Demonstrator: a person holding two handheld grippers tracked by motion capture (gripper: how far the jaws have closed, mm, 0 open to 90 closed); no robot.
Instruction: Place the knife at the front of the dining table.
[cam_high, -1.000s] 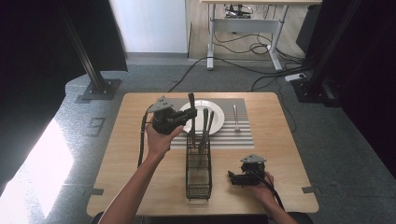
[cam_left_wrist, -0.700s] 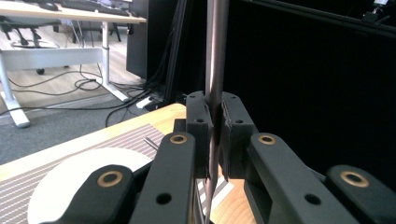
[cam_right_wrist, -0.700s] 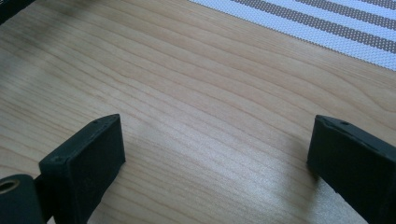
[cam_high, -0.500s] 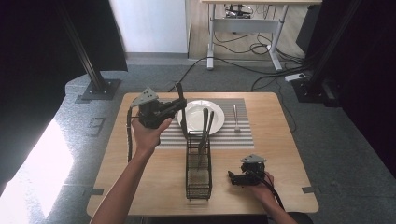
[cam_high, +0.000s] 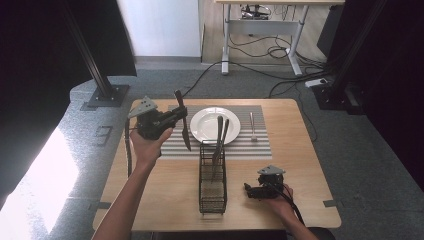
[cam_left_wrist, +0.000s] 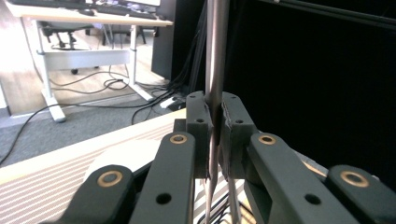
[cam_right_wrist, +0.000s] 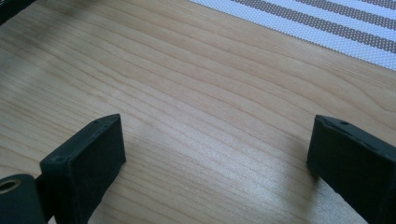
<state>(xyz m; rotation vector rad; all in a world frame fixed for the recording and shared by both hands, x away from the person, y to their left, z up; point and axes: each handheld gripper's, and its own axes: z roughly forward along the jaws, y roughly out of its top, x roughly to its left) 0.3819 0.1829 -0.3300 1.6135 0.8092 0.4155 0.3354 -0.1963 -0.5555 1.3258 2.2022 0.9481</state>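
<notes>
Steel knife (cam_left_wrist: 215, 56) between left claw (cam_left_wrist: 215, 135) jaws

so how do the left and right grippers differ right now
The left gripper is lifted off the table, while the right gripper sits low at the wooden tabletop. The left gripper's jaws are shut on a knife, which hangs beside the plate; the right gripper's jaws stand wide apart around bare wood. Both are black two-jaw tools, each held in one hand.
</notes>
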